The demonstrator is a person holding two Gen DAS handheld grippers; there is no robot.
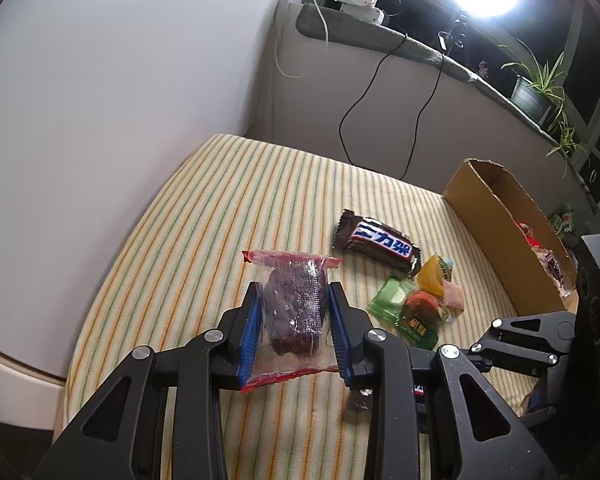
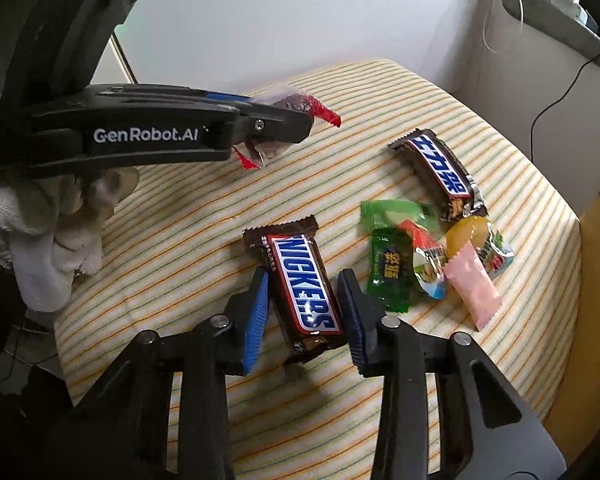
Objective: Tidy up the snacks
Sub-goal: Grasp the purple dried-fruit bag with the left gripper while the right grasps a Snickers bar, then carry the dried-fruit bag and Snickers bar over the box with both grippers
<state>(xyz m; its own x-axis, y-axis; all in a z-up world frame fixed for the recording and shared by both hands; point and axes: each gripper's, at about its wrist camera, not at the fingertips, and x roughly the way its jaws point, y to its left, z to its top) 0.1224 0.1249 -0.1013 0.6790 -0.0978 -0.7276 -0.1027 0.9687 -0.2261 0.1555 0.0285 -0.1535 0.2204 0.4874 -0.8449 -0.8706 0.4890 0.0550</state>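
Note:
My left gripper (image 1: 294, 288) is shut on a clear packet with red ends (image 1: 296, 308) that holds a dark dried fruit, lifted above the striped cloth. From the right wrist view, that left gripper (image 2: 284, 128) enters from the left in a white-gloved hand (image 2: 48, 240). My right gripper (image 2: 304, 276) points down at a brown Snickers bar (image 2: 296, 256), and both blue pads press on its long sides. A second Snickers bar (image 2: 440, 172) lies further back. Beside it sits a cluster of small candies: green (image 2: 392, 268), yellow (image 2: 470, 234) and pink (image 2: 474, 284).
A cardboard box (image 1: 496, 232) with some wrapped snacks inside stands at the right edge of the striped surface (image 1: 220, 220). Behind are a white wall, a ledge with cables and a power strip (image 1: 356, 0), and potted plants (image 1: 536, 92).

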